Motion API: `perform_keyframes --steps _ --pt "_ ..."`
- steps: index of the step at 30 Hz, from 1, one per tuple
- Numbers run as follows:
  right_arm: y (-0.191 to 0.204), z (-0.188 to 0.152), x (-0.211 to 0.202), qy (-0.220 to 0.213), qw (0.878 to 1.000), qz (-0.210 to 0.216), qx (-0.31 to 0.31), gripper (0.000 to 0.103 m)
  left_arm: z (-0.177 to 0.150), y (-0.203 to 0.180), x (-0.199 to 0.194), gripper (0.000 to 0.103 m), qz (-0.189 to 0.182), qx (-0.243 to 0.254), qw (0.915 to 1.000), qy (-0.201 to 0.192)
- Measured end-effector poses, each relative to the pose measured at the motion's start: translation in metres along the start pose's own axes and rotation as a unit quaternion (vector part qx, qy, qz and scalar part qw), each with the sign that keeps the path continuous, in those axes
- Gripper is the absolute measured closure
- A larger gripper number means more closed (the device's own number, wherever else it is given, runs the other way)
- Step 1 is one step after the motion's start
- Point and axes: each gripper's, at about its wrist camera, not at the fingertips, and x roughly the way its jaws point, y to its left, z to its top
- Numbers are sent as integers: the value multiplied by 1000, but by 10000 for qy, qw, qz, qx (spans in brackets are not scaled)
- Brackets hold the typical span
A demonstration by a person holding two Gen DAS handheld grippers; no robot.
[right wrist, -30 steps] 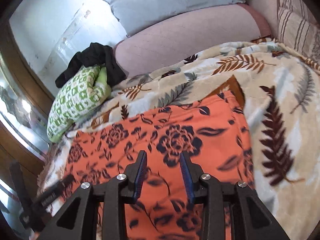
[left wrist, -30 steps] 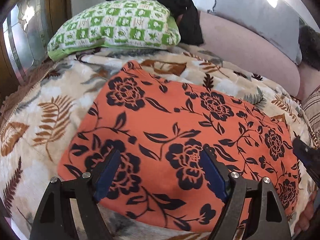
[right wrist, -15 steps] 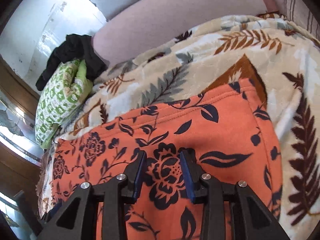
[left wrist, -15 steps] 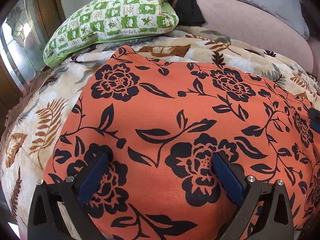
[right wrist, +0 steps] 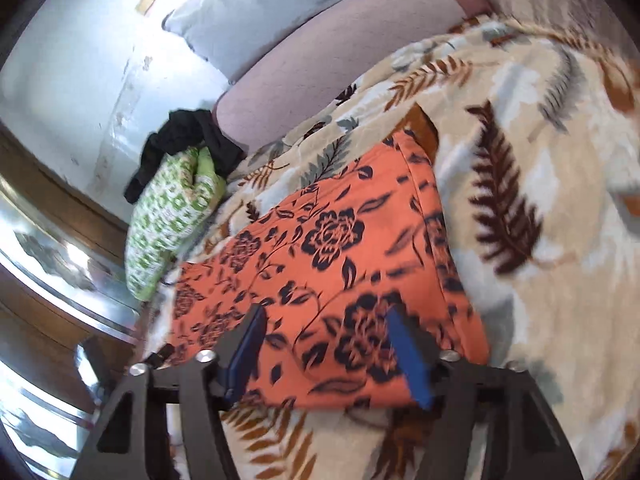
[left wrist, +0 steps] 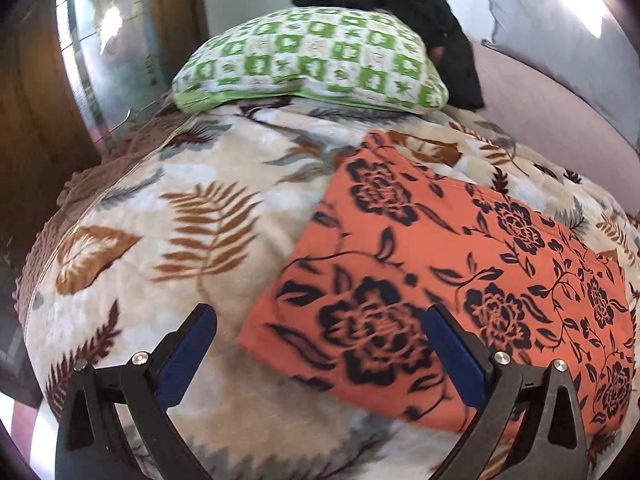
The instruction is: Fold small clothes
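An orange garment with dark floral print (left wrist: 460, 280) lies flat as a folded rectangle on a leaf-patterned blanket (left wrist: 192, 216). It also shows in the right wrist view (right wrist: 328, 264). My left gripper (left wrist: 320, 344) is open and empty, hovering over the garment's near left corner. My right gripper (right wrist: 328, 344) is open and empty, above the garment's near edge. Neither holds cloth.
A green-and-white checked pillow (left wrist: 312, 60) lies at the back with a black garment (left wrist: 432, 20) draped over it. A pink bolster (right wrist: 340, 56) and a grey pillow (right wrist: 280, 4) lie behind. The leaf blanket (right wrist: 540, 208) extends right. A wood and mirror panel (left wrist: 80, 80) stands left.
Both grippers pulled back from the garment. The left gripper moved left so the garment's left edge now shows. The right gripper's jaws opened wider.
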Motion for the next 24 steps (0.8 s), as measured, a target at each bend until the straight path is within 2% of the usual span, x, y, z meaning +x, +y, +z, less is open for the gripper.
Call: perform_keyframes --steps 7,9,12,15,16,18,19,21,24 --pt "-24 -30 12 586 9942 457 777 34 -16 46 -10 0 -221 -628 9969 422" --pt "-24 -36 21 771 9920 578 820 34 -24 54 -8 0 -528 -910 9924 635" --pt "-27 -46 35 1035 9867 692 1045 35 -28 55 1 0 -904 -1108 9851 951" --pt "-32 -54 51 1273 9823 652 1210 35 -29 45 14 0 -891 -1045 9842 1113" --pt "-32 -55 56 1327 9813 645 1237 35 -28 42 19 0 -997 -1040 9825 1181" --pt "-34 -55 61 1327 9809 650 1265 35 -26 42 32 0 -1298 -1256 9743 1348" --pt "-36 -53 62 1281 9806 679 1317 35 -25 41 37 0 -1334 -1352 9721 1377" --pt "-40 -48 64 1183 9800 733 1426 35 -19 37 40 0 -1247 -1325 9755 1239" --pt "-48 -42 69 1078 9781 810 1584 35 -11 33 45 0 -1361 -1442 9738 1113"
